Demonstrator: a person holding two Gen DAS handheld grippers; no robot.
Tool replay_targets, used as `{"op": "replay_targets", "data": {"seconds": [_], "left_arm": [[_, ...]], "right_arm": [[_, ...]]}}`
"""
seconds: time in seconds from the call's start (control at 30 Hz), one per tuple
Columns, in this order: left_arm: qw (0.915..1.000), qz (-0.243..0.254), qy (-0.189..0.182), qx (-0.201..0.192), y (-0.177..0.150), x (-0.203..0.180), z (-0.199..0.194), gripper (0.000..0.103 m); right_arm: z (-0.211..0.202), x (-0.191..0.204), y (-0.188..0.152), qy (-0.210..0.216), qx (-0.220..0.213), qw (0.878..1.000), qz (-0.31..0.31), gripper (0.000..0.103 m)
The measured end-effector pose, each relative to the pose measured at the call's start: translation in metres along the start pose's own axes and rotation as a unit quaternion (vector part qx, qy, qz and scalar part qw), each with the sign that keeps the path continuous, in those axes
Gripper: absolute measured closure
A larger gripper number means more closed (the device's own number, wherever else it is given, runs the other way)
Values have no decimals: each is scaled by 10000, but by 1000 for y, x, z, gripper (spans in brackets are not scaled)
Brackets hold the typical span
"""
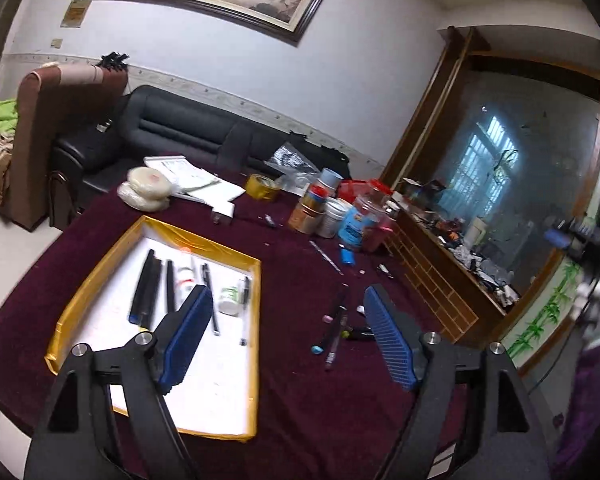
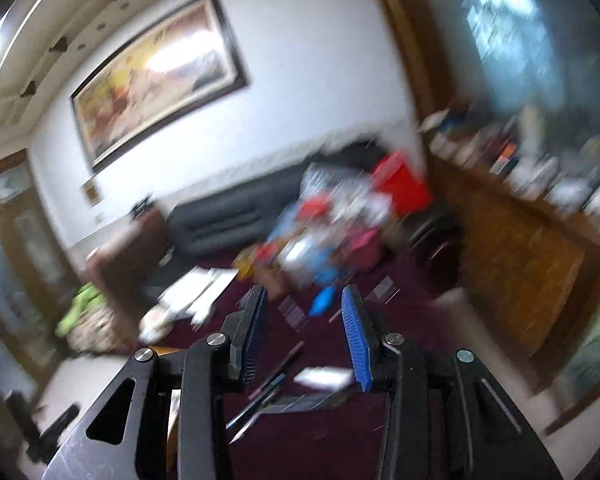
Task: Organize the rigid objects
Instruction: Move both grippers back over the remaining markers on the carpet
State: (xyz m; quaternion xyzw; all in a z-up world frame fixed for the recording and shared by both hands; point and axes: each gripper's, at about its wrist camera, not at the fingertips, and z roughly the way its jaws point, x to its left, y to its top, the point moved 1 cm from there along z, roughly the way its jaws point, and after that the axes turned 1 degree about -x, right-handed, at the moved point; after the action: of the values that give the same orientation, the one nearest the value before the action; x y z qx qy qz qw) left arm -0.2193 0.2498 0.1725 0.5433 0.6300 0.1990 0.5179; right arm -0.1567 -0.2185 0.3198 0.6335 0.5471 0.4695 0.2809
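Blue-padded jaws of the left gripper (image 1: 288, 336) sit closest to the lens, spread wide w/ nothing between them, hanging above the tabletop (image 1: 308, 412). Under the left-hand jaw lies the gold-rimmed tray (image 1: 256, 320), white inside, already holding pens, a couple of black sticks and a small white bottle. Straight ahead, between the jaws and a bit beyond their tips, loose pens (image 1: 336, 328) lie scattered on the dark red cloth, outside the tray. Further out: a cluster of jars and tins (image 1: 332, 208), a tape roll (image 1: 262, 187), papers (image 1: 196, 184).

Right gripper (image 2: 304, 320): jaws set narrower, a gap showing, nothing gripped as far as I can see. More pens (image 2: 268, 396) and a flat white item (image 2: 324, 378) lie on the cloth below and between them.

Risks, my read: loose pens lie crossed and touching, so closing on one prob. drags or rolls a neighbour; thin round bodies on soft cloth could slip out of wide pads. Coming down near the tray rim could nudge the tray or knock what's inside.

Hard to see: right wrist view is badly smeared, so jars and pens there are just colour streaks; can't say what the white item is. Tray's near corner is cut off behind the left gripper's body. Person's arm at far right in the left wrist view is only partly in frame.
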Motion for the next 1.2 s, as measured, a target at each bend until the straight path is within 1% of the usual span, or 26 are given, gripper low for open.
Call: {"op": "replay_targets", "data": {"seconds": [0.03, 0.07, 0.17, 0.2, 0.23, 0.3, 0.33, 0.4, 0.43, 0.47, 0.53, 0.63, 0.67, 0.7, 0.77, 0.8, 0.87, 0.9, 1.0, 1.03, 1.07, 1.1, 1.13, 1.2], "left_arm": [[10000, -25, -53, 43, -1, -3, 2, 25], [9999, -33, -78, 79, -2, -7, 4, 25], [9998, -31, -137, 123, 2, -18, 9, 25], [9998, -3, -154, 121, 4, -23, 10, 25], [9998, 58, -175, 126, 6, -29, 12, 25], [9994, 202, -216, 170, 8, -41, 18, 25], [9992, 244, -251, 203, 8, -45, 20, 25], [9984, 331, -305, 335, 3, -52, 29, 25], [9981, 365, -300, 402, 1, -53, 34, 25], [9976, 408, -279, 495, -2, -55, 40, 25], [9959, 451, -221, 759, -11, -55, 54, 25], [9939, 475, -154, 981, -22, -54, 70, 25], [9931, 491, -113, 1061, -26, -53, 76, 25], [9924, 501, -101, 1115, -28, -54, 81, 25], [9902, 546, -73, 1287, -32, -56, 95, 25], [9888, 604, -65, 1361, -33, -59, 103, 25], [9855, 791, -2, 1499, -33, -66, 121, 25], [9836, 888, 12, 1568, -33, -70, 131, 25], [9763, 1101, 74, 1863, -35, -80, 169, 25], [9727, 1161, 39, 2008, -37, -85, 187, 25], [9706, 1196, 20, 2088, -39, -86, 197, 25], [9673, 1263, 14, 2200, -41, -90, 212, 25], [9640, 1345, 6, 2293, -44, -96, 228, 25], [9594, 1473, -77, 2402, -47, -105, 257, 25]], "right_arm": [[-17, -3, 17, -194, -157, 9996, -94, 60], [-39, -5, 39, -402, -337, 9984, -215, 58], [-94, -10, 94, -790, -850, 9929, -257, 58], [-106, -8, 105, -850, -969, 9913, -267, 58], [-127, -8, 125, -1032, -1195, 9872, -233, 58], [-153, -8, 149, -1339, -1523, 9790, -181, 49], [-162, -8, 158, -1424, -1620, 9763, -161, 41], [-165, -8, 162, -1438, -1678, 9752, -102, 39], [-162, -9, 158, -1416, -1686, 9754, -62, 36], [-156, -11, 152, -1461, -1657, 9752, -132, 33], [-122, -21, 130, -1364, -1335, 9815, -112, 33], [-53, -33, 90, -1166, -592, 9914, -65, 33], [-20, -35, 69, -1023, -299, 9943, 31, 33], [-5, -41, 56, -888, -126, 9959, 110, 33], [54, -41, 12, -339, 345, 9981, 373, 33], [77, -44, -5, -166, 495, 9976, 458, 33], [116, -43, -35, 30, 682, 9962, 532, 33], [143, -45, -55, 177, 765, 9949, 631, 33], [199, -49, -95, 363, 937, 9901, 975, 33], [212, -50, -107, 382, 959, 9892, 1044, 34], [230, -50, -119, 319, 977, 9887, 1087, 34], [233, -52, -129, 264, 990, 9886, 1099, 34], [246, -53, -140, 198, 1034, 9879, 1136, 34], [258, -61, -153, 192, 1075, 9862, 1247, 34]]}}
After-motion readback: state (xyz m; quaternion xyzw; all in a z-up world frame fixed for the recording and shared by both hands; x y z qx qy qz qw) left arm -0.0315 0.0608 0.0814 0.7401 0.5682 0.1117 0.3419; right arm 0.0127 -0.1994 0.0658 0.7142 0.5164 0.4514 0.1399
